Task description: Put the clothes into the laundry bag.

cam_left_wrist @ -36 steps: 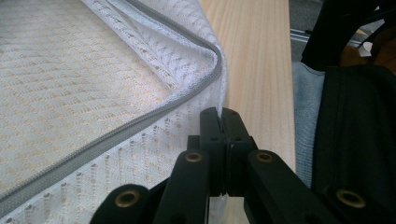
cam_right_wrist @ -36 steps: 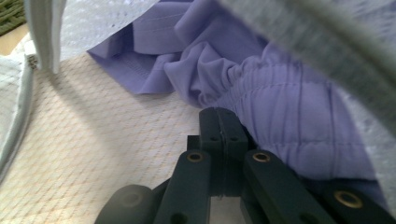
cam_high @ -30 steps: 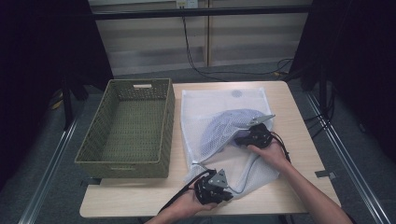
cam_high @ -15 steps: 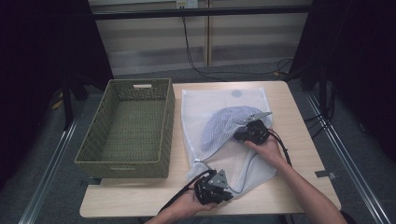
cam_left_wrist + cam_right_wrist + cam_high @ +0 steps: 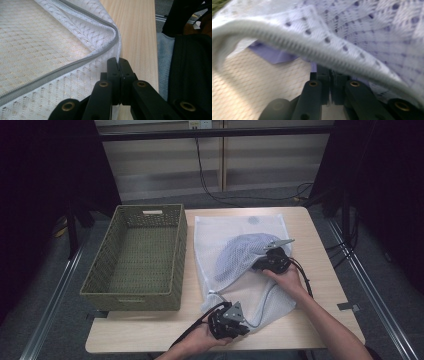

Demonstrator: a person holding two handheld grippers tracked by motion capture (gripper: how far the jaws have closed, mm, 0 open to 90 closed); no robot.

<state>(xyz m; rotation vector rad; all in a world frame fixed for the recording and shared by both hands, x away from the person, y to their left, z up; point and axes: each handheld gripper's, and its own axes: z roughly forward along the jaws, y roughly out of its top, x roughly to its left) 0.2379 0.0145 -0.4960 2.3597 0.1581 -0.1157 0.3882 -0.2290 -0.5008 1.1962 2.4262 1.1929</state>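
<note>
A white mesh laundry bag lies flat on the wooden table with a lavender garment bulging inside it. My right gripper reaches into the bag's open side at the garment. In the right gripper view its jaws stand nearly together on a fold of lavender cloth, under the bag's zipper edge; they have just been opening a little. Near the table's front edge my left gripper is shut on the bag's rim; its pads pinch the mesh beside the grey zipper.
A woven olive basket stands on the table's left half, beside the bag. Bare wood runs along the right side and front edge. Cables trail from both grippers. Dark curtains and a metal frame surround the table.
</note>
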